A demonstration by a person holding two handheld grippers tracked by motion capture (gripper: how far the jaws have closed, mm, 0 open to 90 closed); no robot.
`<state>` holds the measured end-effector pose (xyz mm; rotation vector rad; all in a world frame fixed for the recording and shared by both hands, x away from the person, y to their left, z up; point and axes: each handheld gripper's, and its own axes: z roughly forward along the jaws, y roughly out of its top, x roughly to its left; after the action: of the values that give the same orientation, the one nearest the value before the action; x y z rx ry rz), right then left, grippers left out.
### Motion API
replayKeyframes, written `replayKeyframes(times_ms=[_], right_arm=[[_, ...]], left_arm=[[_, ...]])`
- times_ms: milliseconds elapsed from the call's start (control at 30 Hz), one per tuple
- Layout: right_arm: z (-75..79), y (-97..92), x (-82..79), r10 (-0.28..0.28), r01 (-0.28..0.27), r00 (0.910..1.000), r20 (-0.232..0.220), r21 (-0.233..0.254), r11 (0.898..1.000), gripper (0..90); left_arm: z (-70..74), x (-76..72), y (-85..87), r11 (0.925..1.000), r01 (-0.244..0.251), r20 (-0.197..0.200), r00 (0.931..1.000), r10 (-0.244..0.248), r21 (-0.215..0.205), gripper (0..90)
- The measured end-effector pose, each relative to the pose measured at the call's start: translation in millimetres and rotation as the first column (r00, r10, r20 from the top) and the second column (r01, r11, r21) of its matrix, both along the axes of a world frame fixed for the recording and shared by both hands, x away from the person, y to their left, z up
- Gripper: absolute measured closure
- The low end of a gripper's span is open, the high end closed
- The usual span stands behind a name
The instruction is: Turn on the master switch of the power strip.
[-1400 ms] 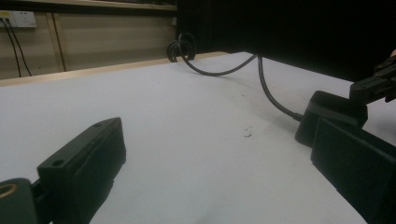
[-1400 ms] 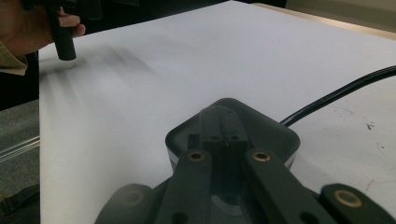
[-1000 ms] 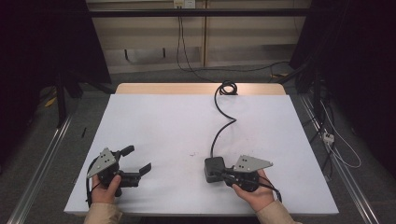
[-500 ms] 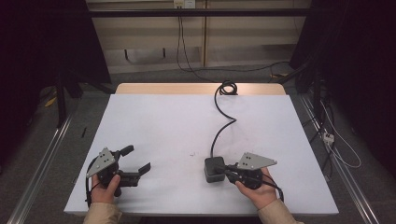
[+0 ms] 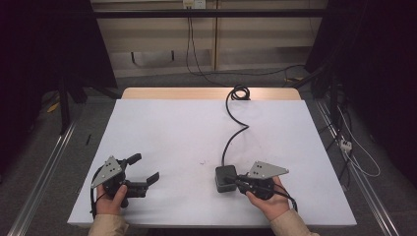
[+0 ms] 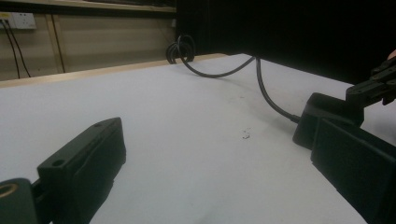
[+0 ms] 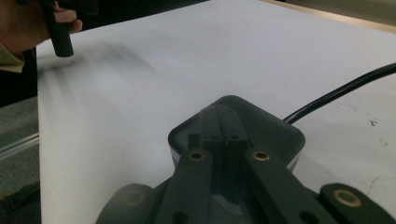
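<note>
White table (image 5: 172, 128); blk adapter (image 5: 225, 178) w/ cable (image 5: 235, 132)

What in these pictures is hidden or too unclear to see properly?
- Right gripper: in the right gripper view its shut jaws lie over the black rounded plastic box; whether they pinch any part of it is hidden.
- Black cable: its far coil is too small in the high view to trace.
- Left gripper: the left gripper view's edges cut off its open jaws.

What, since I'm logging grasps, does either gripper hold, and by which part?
Left gripper: open, empty. Right gripper: jaws shut together, tips over the black adapter; whether they grip it cannot be told.
</note>
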<state>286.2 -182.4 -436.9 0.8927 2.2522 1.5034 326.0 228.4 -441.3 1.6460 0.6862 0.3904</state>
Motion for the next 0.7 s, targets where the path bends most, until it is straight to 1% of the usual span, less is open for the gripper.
replayKeyframes(times_ms=[67,133,200,233,267,300,333,400,500,567,633,700], right_arm=[[1.2,0.2,0.6,0.011,-0.01,0.9999,0.005,-0.011,1.0,90.0],[0.6,-0.5,0.4,0.013,-0.013,0.9998,0.013,-0.009,1.0,90.0],[1.3,0.1,-0.4,0.019,-0.019,0.9993,0.032,-0.01,1.0,90.0],[1.4,-0.2,-0.7,0.031,-0.033,0.9985,0.045,0.035,0.999,90.0],[1.4,-0.2,-0.7,0.031,-0.033,0.9985,0.045,0.035,0.999,90.0],[2.6,-0.2,-0.6,0.032,-0.035,0.9981,0.052,0.059,0.998,90.0],[5.5,-0.4,0.0,0.018,-0.021,0.9976,0.067,0.045,0.999,90.0],[5.4,-1.2,0.8,0.023,-0.026,0.9976,0.066,0.047,0.999,90.0],[3.8,-3.5,2.1,0.012,-0.015,0.998,0.062,0.044,0.999,90.0],[3.6,-3.8,2.8,0.009,-0.012,0.9973,0.073,0.042,0.999,90.0],[3.4,-4.6,3.2,0.004,-0.008,0.9968,0.08,0.052,0.999,90.0],[2.5,-5.8,3.8,0.006,-0.009,0.9975,0.07,0.052,0.999,90.0]], left_arm=[[0.5,-0.3,0.3,1.0,0.001,0.002,1.0,-0.001,0.001,2.9],[1.0,-0.1,0.8,1.0,0.003,0.008,1.0,-0.003,0.003,2.9],[0.8,0.7,2.0,1.0,0.005,0.009,0.9999,-0.005,0.004,2.8],[0.6,1.0,2.7,1.0,0.001,0.009,1.0,-0.002,0.006,2.9],[0.4,1.0,3.1,1.0,0.0,0.006,1.0,0.0,0.004,2.9],[0.1,1.1,3.4,1.0,0.0,0.005,1.0,0.0,0.002,2.9],[-0.1,1.1,3.8,1.0,0.0,0.003,1.0,0.0,0.003,2.9],[-0.4,0.7,4.1,1.0,0.004,0.003,1.0,-0.004,0.005,2.9],[0.3,-1.0,4.2,1.0,0.005,0.006,1.0,-0.005,0.004,2.9],[0.5,-1.5,4.6,1.0,0.004,0.007,1.0,-0.004,0.006,2.9],[0.6,-1.7,4.7,1.0,0.001,0.004,1.0,-0.001,0.003,2.9],[0.9,-1.6,4.7,1.0,0.0,0.004,1.0,0.0,0.007,2.9]])
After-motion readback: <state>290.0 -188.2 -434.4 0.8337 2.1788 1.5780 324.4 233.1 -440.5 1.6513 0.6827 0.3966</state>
